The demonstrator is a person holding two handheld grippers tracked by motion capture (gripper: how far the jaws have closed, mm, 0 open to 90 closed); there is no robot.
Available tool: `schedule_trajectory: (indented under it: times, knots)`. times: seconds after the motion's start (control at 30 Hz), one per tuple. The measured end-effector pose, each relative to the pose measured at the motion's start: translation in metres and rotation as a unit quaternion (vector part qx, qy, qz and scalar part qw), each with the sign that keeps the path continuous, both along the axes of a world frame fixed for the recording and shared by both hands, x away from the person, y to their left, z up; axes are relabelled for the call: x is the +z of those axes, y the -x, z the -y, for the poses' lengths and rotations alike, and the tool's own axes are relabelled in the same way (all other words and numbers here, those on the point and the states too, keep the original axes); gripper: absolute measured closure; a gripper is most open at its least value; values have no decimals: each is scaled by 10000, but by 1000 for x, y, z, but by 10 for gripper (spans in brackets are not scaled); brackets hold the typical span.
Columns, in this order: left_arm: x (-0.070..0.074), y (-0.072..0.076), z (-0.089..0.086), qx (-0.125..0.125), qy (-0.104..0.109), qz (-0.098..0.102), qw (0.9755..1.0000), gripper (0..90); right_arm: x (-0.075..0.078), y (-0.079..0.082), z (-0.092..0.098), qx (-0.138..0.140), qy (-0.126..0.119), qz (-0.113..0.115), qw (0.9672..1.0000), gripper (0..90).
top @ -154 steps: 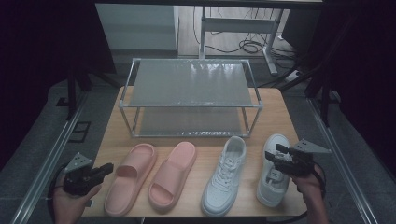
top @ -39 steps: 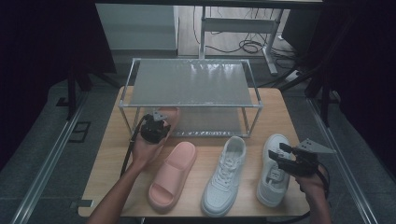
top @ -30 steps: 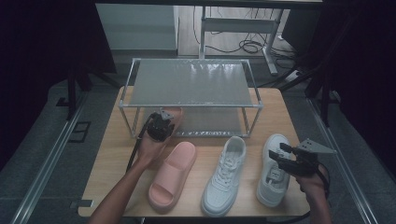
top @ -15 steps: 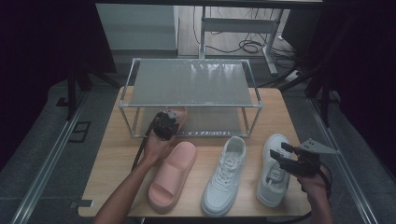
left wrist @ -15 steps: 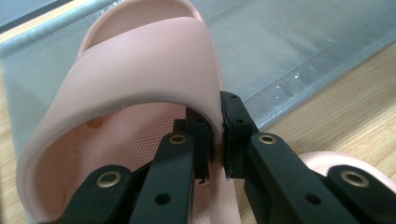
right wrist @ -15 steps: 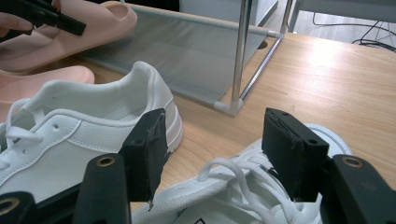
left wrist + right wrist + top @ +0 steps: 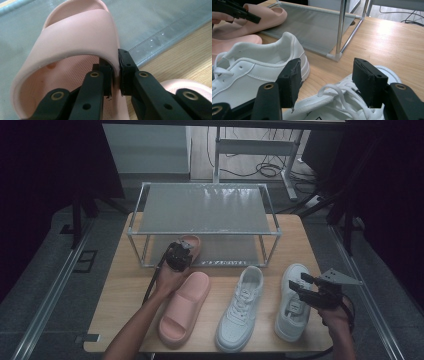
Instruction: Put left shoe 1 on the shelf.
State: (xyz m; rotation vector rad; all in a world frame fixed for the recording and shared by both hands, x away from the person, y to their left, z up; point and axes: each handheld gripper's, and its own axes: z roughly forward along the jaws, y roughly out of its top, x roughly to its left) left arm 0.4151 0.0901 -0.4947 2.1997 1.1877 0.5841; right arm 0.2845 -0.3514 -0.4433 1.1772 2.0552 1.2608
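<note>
Now left gripper (image 7: 115, 72) pinches pink slipper (image 7: 75, 32) strap, over rack (image 7: 205, 212) lower shelf, seemingly not resting. Right gripper (image 7: 325, 80) wide open, empty, above white sneaker (image 7: 342, 105).

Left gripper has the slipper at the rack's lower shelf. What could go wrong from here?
1. The left gripper pinches only the thin edge of the pink slipper's strap; the soft strap may flex and slip out.
2. The slipper sits at the lower shelf's front edge; released here, it may tip back onto the table.
3. The second pink slipper lies close under that hand, so pulling back may knock it.
</note>
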Motion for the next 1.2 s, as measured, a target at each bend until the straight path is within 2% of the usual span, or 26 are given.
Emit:
schedule_trajectory:
  times: [0.1,0.13,0.2,0.37,0.43,0.5,0.7,1.0,1.2]
  knots:
    - [1,1,-1,35,-38,52,10000,752,-1,0,0,10,13,-5,10000,407]
    - [3,3,-2,30,33,12,10000,707,-1,0,0,10,14,-5,10000,407]
    - [7,9,-5,-26,71,99,9999,629,0,0,0,15,16,-7,10000,408]
    - [16,33,-24,-137,245,274,9992,576,0,1,2,-19,-8,12,10000,407]
    - [20,45,-33,-173,346,343,9987,604,1,1,2,-28,-9,19,10000,408]
    - [23,56,-41,-193,451,401,9980,669,2,2,2,-23,-10,24,10000,408]
    - [24,84,-64,-273,463,360,9979,885,1,1,0,-14,12,14,10000,408]
    - [19,115,-91,-339,628,205,9972,900,3,2,0,19,-50,38,10000,407]
    - [10,124,-103,-347,624,34,9974,900,2,2,0,7,-41,42,10000,407]
